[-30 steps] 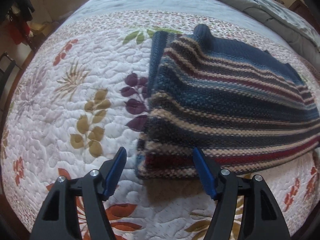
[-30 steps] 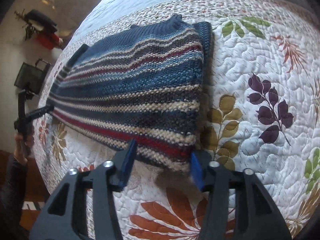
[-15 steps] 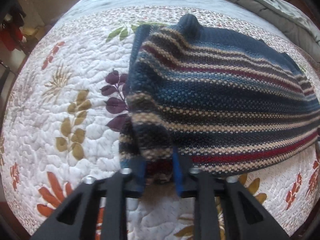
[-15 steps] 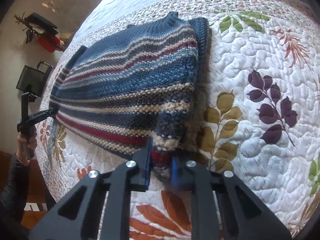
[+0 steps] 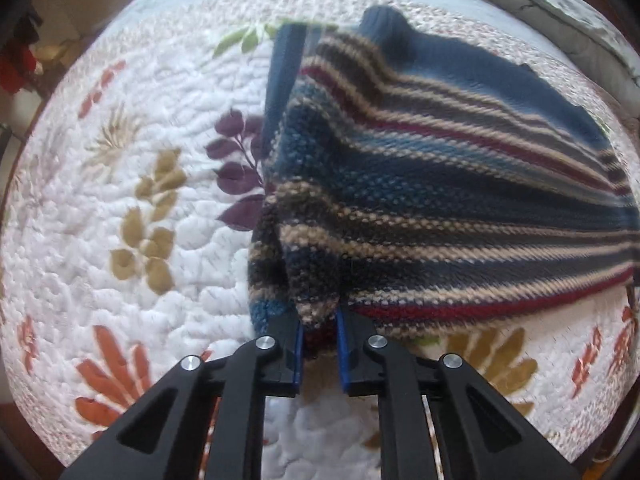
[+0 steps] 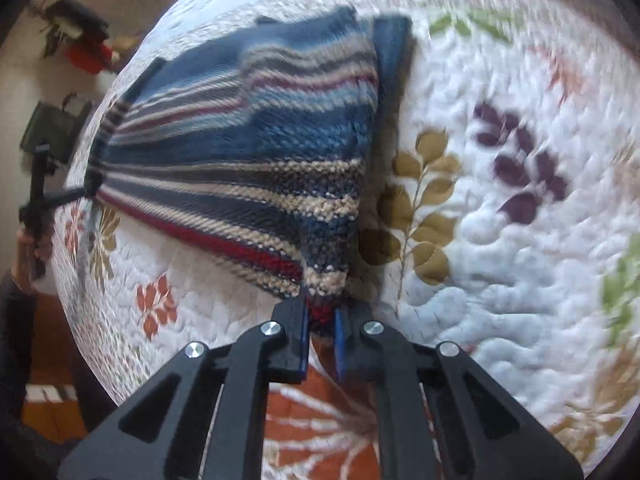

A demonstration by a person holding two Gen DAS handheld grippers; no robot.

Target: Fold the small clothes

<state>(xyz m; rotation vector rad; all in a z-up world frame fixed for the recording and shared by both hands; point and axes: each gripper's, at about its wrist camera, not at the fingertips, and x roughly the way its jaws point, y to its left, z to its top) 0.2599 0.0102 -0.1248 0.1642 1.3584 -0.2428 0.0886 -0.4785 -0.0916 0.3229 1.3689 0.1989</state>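
Surface: a bed covered by a white quilted bedspread (image 5: 120,160) printed with purple, ochre, green and rust leaf sprays; a grey duvet (image 5: 560,4) lies bunched along its far edge, and a dim room with a red object shows past the bed in the right wrist view. Item: one striped knit sweater (image 5: 440,184), bands of navy, blue, cream and dark red, with a plain blue upper part, lying across the bedspread; its near hem is raised off the quilt at both corners while the far part rests on the bed. Left gripper (image 5: 319,344): pressed together on the hem corner on its side, knit bunched between the blue pads. Right gripper (image 6: 321,330): likewise pinching the opposite hem corner; from its view we also see the left tool at the far left, holding its end of the same hem. Step in hand, as we judge it: carrying the hem up and over towards the collar to halve the garment. To do it well we would keep both corners level and the hem taut between them, travel at matching pace, lay the hem square on the shoulder line, and release only once the cloth lies flat. The knit looks thick and heavy, so sagging in the middle is the likely fault.
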